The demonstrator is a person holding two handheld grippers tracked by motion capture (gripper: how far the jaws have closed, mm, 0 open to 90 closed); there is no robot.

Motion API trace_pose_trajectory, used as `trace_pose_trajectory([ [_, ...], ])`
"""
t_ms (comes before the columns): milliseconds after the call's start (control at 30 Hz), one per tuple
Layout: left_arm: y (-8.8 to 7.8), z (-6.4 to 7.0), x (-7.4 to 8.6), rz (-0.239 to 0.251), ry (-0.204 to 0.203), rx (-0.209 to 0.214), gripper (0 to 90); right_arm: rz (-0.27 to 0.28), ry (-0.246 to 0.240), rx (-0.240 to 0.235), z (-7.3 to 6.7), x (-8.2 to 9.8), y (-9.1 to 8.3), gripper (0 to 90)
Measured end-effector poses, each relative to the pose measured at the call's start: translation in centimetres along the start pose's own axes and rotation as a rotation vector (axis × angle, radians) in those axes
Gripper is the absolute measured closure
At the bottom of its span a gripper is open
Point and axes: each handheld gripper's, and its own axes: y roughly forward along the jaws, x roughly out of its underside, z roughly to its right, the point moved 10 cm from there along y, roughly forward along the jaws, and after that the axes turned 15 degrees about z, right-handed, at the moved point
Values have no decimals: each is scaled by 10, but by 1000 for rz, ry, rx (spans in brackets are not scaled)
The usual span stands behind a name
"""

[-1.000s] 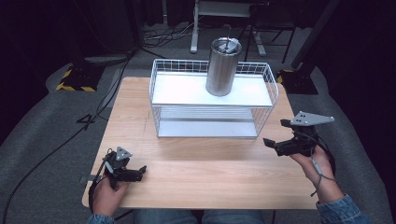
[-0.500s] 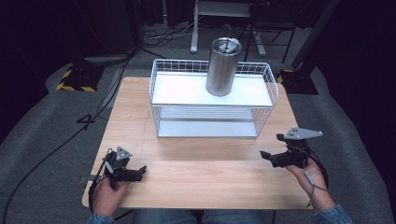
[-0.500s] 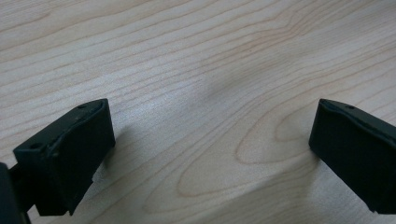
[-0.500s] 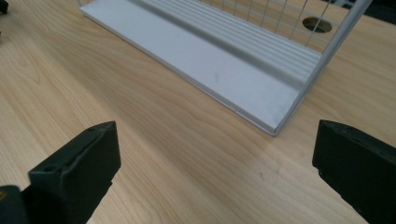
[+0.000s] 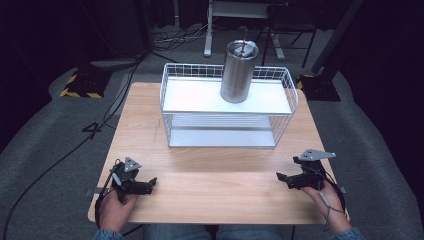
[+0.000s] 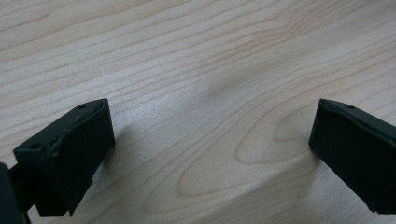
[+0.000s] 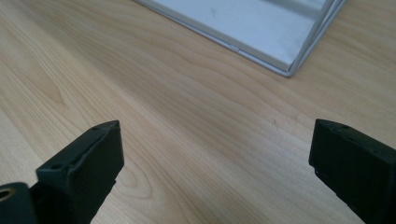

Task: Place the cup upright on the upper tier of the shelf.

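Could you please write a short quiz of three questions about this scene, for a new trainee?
1. True or false: the steel tumbler stands upright on the top shelf of the white wire rack.
2. Which state fits the left gripper and right gripper? A) both open, empty B) both shut C) one holds the tumbler
3. Fill in: both grippers are low over the near part of the wooden ____.

Key: 1 true; 2 A; 3 table
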Motion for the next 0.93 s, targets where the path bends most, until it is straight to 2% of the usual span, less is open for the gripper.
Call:
trace_pose_trajectory([
  [233, 0, 0, 0, 0, -1, -1, 6, -24, 4, 3, 1, 19, 5, 38],
  [467, 0, 0, 0, 0, 0, 0, 6, -41, -25, 14, 1, 30, 10, 51],
  [567, 0, 0, 0, 0, 0, 0, 6, -62, -37, 23, 2, 35, 12, 65],
  [667, 0, 0, 0, 0, 0, 0, 5, -98, -27, 13, 0, 44, 14, 91],
  [767, 0, 0, 0, 1, 0, -1, 5, -51, -32, 25, 1, 47, 19, 3],
  [933, 0, 0, 0, 0, -1, -1, 5, -40, -23, 35, 2, 47, 21, 1],
])
